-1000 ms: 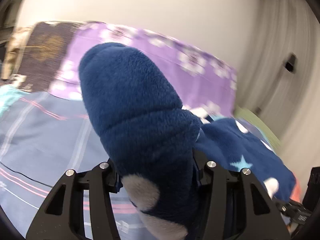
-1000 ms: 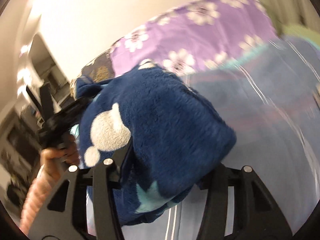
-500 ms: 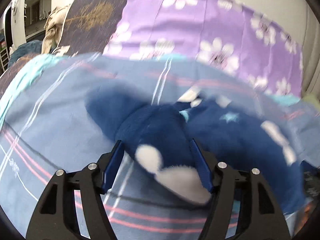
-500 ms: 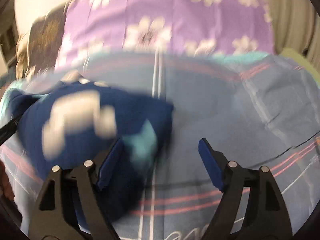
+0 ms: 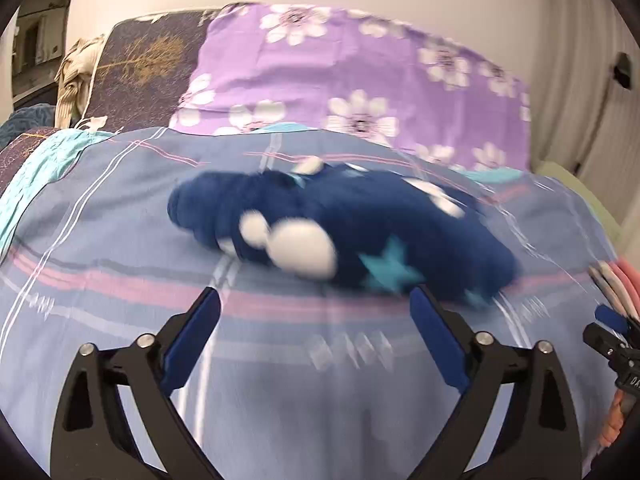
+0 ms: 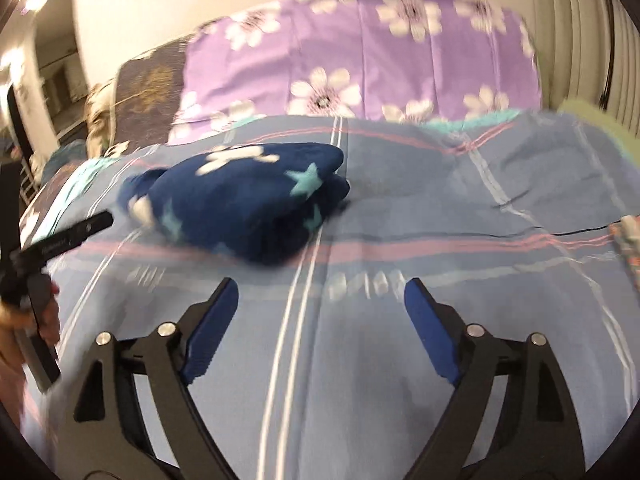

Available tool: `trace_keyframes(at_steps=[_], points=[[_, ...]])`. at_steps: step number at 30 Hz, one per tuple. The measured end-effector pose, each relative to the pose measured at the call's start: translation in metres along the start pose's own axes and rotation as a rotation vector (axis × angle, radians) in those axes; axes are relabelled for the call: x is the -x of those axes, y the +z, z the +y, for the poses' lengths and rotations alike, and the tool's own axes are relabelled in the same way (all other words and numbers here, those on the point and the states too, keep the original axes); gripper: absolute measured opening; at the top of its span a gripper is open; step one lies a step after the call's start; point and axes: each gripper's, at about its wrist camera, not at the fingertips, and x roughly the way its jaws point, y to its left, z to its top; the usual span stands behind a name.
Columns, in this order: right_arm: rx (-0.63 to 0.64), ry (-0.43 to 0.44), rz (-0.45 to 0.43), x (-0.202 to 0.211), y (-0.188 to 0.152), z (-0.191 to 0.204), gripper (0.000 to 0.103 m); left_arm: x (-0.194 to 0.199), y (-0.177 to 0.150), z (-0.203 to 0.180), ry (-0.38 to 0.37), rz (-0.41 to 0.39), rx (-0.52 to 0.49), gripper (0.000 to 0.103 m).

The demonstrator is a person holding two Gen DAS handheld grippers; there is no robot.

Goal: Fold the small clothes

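Observation:
A folded navy fleece garment (image 5: 344,224) with white clouds and teal stars lies on the blue striped bedsheet (image 5: 120,248); the same garment (image 6: 240,204) shows left of centre in the right wrist view. My left gripper (image 5: 314,304) stands just short of it, jaws still opening, nothing between them. My right gripper (image 6: 320,296) sits in front of and to the right of the garment, jaws still opening and empty. The left gripper's body (image 6: 60,240) and the hand holding it show at the left edge of the right wrist view.
A purple flowered pillow (image 5: 360,88) and a dark patterned pillow (image 5: 148,68) lean at the head of the bed. A pink striped cloth (image 5: 616,284) lies at the right edge; the same cloth (image 6: 630,244) shows in the right wrist view. A curtain (image 6: 592,28) hangs at right.
Both grippers held the fleece garment up a second ago. They lowered it onto the sheet, opened, let it go and drew back from it.

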Motion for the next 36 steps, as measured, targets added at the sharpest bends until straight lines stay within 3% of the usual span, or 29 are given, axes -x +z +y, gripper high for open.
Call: trace_keyframes(at_steps=[3, 8, 13, 19, 24, 36], points=[[0.07, -0.078, -0.021, 0.042, -0.03, 0.006, 0.092, 0.035, -0.031, -0.02, -0.033, -0.006, -0.05, 0.102], [0.008, -0.084, -0.055, 0.104, -0.065, 0.003, 0.098, 0.105, -0.082, -0.054, -0.004, -0.065, -0.127, 0.102], [-0.073, -0.081, -0.09, 0.147, -0.079, 0.007, 0.1, 0.154, -0.104, -0.074, 0.048, -0.119, -0.159, 0.102], [-0.053, -0.101, -0.152, 0.191, -0.093, 0.03, 0.101, 0.209, -0.126, -0.092, 0.03, -0.182, -0.154, 0.102], [-0.068, -0.082, -0.153, 0.203, -0.101, 0.036, 0.101, 0.222, -0.137, -0.104, 0.081, -0.197, -0.202, 0.102], [-0.068, -0.097, -0.157, 0.21, -0.105, 0.043, 0.101, 0.232, -0.147, -0.109, 0.054, -0.187, -0.212, 0.102]])
